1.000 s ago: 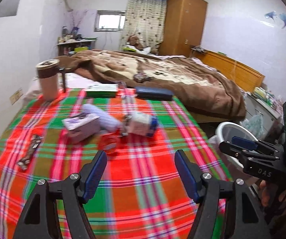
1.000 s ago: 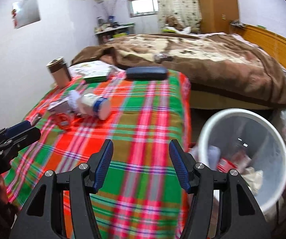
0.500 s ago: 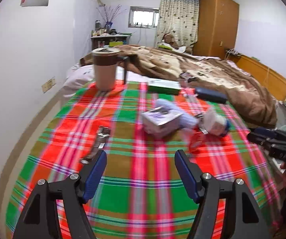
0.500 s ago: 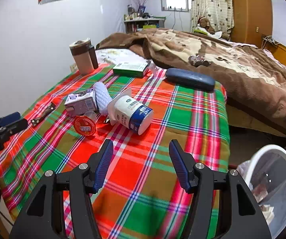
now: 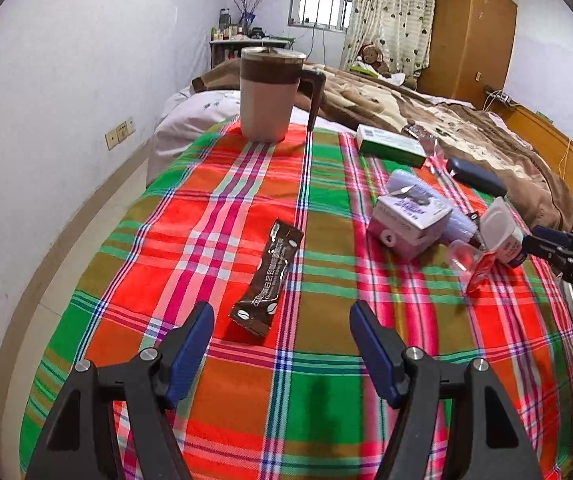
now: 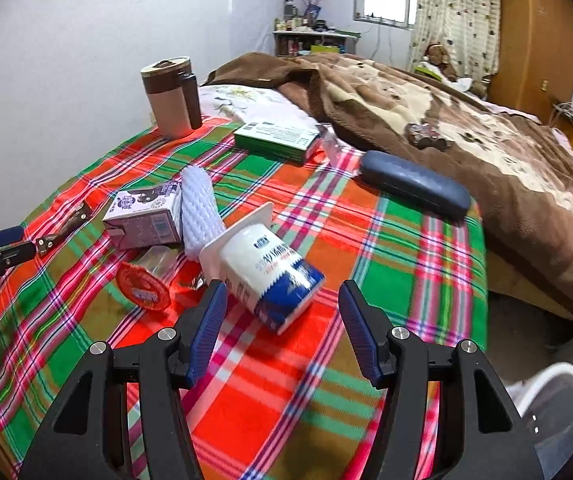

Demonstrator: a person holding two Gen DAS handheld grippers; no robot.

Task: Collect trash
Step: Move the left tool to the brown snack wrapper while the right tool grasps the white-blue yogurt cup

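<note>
With both jaws spread and empty, we lower the left hand-held gripper (image 5: 280, 344) over the coffee sachet (image 5: 267, 280), right hand-held gripper (image 6: 282, 320) straddling the yogurt cup (image 6: 270, 276)

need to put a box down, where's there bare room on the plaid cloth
Free: the plaid cloth between the mug and the brown sachet, out to the wall-side edge; also the near strip under the left claw.

Crowded: the carton, foam sleeve, yogurt cup and red lid cluster together.
</note>
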